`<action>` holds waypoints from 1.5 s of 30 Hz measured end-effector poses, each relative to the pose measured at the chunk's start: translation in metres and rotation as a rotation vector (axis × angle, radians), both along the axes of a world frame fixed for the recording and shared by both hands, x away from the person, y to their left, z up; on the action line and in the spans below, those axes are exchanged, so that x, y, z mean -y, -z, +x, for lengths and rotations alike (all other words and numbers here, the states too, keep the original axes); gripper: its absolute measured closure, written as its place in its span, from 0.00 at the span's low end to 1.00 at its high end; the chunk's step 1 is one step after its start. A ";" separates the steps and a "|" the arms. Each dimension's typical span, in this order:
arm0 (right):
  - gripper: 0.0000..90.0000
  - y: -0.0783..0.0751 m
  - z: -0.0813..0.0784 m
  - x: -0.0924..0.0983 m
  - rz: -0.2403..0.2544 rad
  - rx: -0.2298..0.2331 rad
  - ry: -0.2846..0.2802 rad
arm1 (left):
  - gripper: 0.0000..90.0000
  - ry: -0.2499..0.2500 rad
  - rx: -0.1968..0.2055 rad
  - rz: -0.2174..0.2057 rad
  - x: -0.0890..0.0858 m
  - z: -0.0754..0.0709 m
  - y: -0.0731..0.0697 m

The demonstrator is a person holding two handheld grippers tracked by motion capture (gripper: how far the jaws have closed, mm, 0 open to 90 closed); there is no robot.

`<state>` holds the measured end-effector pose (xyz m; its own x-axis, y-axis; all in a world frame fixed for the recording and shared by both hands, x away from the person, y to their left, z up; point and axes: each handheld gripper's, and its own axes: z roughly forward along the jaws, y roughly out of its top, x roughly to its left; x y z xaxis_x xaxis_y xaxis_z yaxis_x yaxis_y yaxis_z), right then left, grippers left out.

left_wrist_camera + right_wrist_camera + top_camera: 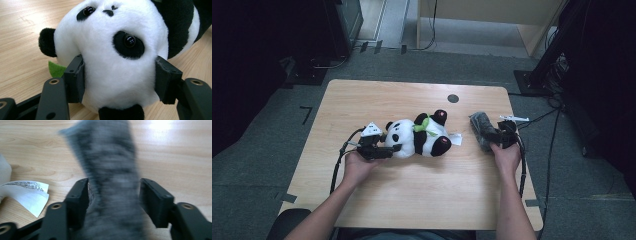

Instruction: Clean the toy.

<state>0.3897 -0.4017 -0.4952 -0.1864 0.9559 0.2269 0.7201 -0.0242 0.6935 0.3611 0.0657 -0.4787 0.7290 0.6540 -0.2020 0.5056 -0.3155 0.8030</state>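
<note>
A black-and-white panda plush (422,136) with a green scarf lies on its side in the middle of the wooden table (412,195). My left gripper (392,142) grips its head from the left. In the left gripper view both pads press into the white face (112,62), which bulges between them. To the right lies a grey fuzzy cloth (479,127). My right gripper (493,137) reaches it from the right. In the right gripper view the cloth (107,157) runs between the jaws, which stand open with a gap at the right pad.
The panda's white label (455,139) lies on the wood between plush and cloth, and appears as the label (27,192) in the right gripper view. A dark round hole (453,98) sits near the table's far edge. Cables trail from both grippers.
</note>
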 end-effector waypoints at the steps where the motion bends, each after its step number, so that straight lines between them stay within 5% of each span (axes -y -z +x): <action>1: 0.38 -0.001 0.000 -0.001 -0.013 0.009 -0.004 | 0.39 0.000 0.000 0.000 0.000 0.000 0.000; 17: 0.20 -0.030 -0.015 -0.024 -0.163 0.055 -0.018 | 0.33 -0.001 -0.009 0.006 0.000 0.001 0.000; 39: 0.18 -0.052 -0.041 -0.046 -0.096 0.098 -0.103 | 0.32 0.002 -0.013 0.002 0.000 0.000 0.000; 45: 0.18 -0.061 -0.050 -0.067 -0.080 0.093 -0.182 | 0.30 0.006 -0.014 0.002 0.000 0.000 0.000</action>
<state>0.3402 -0.3347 -0.4338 -0.3740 0.9189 0.1254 0.6401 0.1579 0.7519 0.3607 0.0661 -0.4783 0.7302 0.6500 -0.2104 0.5146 -0.3206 0.7952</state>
